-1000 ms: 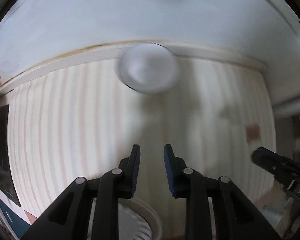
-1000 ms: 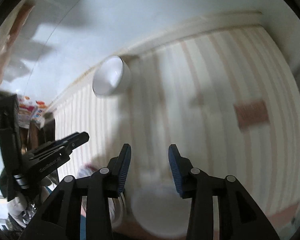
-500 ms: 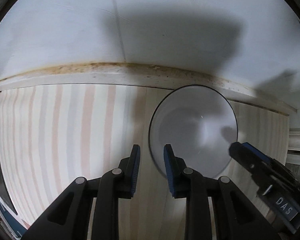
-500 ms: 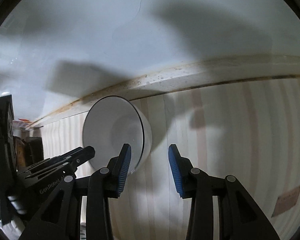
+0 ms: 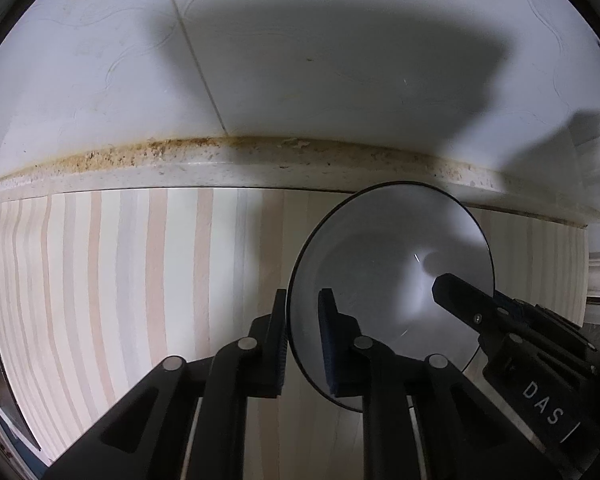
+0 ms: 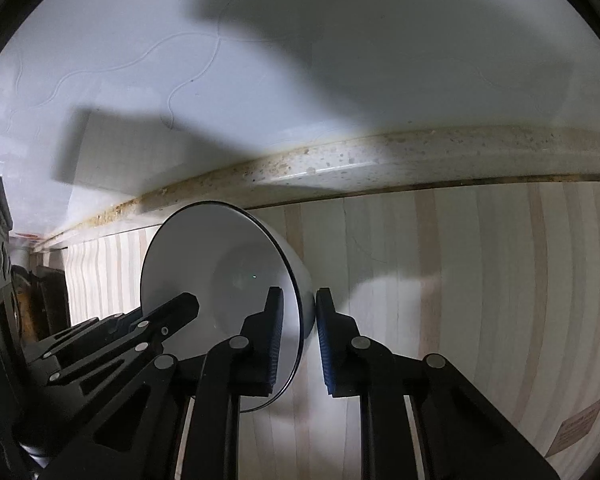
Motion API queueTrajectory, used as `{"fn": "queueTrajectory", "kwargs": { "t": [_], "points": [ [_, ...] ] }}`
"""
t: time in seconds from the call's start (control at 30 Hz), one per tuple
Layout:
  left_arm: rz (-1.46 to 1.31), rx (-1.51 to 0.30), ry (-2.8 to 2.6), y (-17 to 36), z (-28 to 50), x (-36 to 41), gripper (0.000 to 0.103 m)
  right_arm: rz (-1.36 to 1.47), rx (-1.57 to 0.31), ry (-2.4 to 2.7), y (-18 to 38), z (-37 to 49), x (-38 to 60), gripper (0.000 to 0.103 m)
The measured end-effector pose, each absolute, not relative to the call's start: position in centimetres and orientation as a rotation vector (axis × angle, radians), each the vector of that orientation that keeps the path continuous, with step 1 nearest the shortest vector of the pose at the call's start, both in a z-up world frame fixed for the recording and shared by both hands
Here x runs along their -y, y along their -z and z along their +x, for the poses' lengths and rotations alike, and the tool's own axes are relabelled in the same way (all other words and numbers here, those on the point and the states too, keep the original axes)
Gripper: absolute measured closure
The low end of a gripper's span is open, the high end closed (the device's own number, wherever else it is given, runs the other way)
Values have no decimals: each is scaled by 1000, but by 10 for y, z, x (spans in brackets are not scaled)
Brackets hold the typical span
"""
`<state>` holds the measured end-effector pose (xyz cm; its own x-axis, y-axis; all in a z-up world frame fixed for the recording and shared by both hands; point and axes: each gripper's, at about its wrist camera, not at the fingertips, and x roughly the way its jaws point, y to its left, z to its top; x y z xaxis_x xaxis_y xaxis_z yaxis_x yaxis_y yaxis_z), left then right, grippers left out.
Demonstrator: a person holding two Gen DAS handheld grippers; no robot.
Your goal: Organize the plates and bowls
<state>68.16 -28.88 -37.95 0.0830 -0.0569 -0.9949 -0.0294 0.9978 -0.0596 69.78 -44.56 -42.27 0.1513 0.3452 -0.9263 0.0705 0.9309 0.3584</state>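
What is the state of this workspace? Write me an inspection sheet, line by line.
Surface: striped mat on the counter, up against a stained, speckled stone ledge.
Job's things: one white bowl with a dark rim, upright on the mat near the ledge; no plates in view.
Clutter: a small brown label on the mat; dark items at the far left edge of the right view, too unclear to name.
Grippers: left hand-held gripper has just closed on the bowl's rim; right hand-held gripper has just closed on the opposite rim.
Cables: nothing seen.
Surroundings: white tiled wall behind the ledge, crossed by shadows.
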Motion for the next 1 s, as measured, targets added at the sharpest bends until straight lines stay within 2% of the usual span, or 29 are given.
{"fn": "queueTrajectory", "kwargs": {
  "t": [0.43,1.0],
  "points": [
    [-58,-1452,57,346,659,292,91,345,-1420,-215,408,672,441,88],
    [22,-1377,214,278,534,328,91,350,-1348,-167,334,534,470,88]
  ]
}}
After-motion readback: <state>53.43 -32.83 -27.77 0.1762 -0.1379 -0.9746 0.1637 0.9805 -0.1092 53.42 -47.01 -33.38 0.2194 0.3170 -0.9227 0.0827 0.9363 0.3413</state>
